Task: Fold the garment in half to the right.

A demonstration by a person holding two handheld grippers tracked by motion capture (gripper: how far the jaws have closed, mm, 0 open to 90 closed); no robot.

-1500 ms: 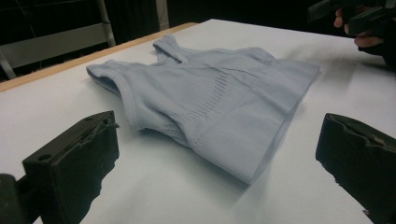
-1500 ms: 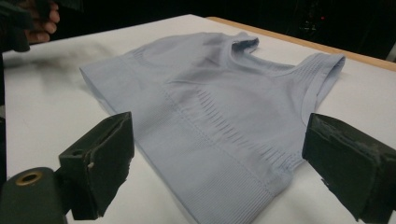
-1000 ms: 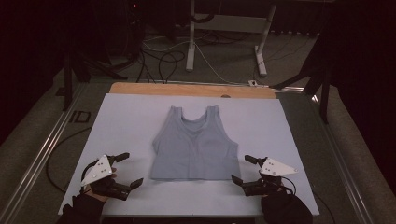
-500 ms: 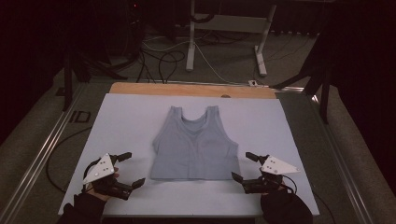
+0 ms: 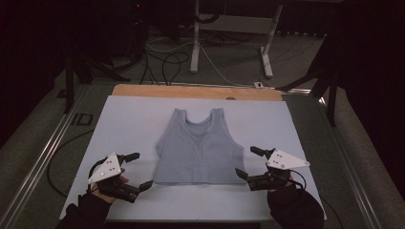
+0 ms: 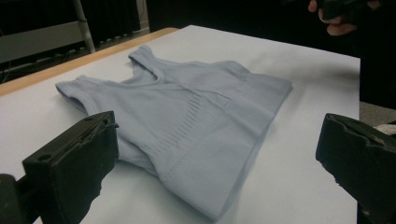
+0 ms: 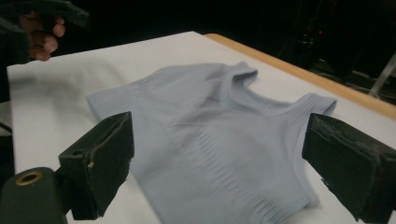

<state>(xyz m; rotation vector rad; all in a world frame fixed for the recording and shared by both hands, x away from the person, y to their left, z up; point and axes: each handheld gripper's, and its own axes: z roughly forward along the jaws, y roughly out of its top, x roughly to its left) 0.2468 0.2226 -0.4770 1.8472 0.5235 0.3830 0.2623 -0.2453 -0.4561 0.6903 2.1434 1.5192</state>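
Pale blue ribbed fabric tank top (image 5: 199, 149) lies flat at the middle of the white tabletop (image 5: 133, 119), hem toward the person; left hand-held gripper (image 5: 135, 169) sits near its lower-left corner, jaws wide apart and empty; right hand-held gripper (image 5: 248, 163) just beside its lower-right corner, equally wide, gripping nothing

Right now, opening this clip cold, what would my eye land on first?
The pale blue tank top lies flat in the middle of the white table cover, straps pointing away from the person. The left gripper and the right gripper flank its hem, one on each side, both open and apart from the cloth. Beyond the lit table the room is dark, with cables on the floor.
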